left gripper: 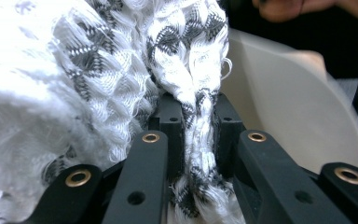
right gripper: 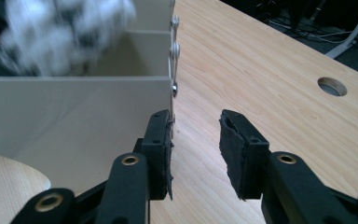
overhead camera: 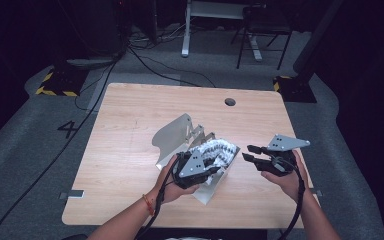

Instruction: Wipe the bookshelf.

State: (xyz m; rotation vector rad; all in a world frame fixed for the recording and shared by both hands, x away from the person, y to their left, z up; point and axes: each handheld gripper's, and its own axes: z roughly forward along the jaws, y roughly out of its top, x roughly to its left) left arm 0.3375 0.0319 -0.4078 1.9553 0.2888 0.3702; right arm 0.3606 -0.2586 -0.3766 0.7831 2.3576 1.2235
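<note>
Black-and-white woven cloth (overhead camera: 215, 151), centre of the high view, pinched in the closed left gripper (left gripper: 198, 140) over the beige divider rack (overhead camera: 172, 136), seemingly mid-lift out of a slot. Right gripper (right gripper: 196, 154) parted, empty, just beside the rack's edge at centre right. Next: steady the rack, pull the cloth clear.

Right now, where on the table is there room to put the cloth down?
The left side of the table, from the rack to the edge, is bare. So is the far strip between the rack and the hole. The near middle is crowded: the left hand-held gripper grips the cloth over the rack, the right hand-held gripper beside it.
</note>
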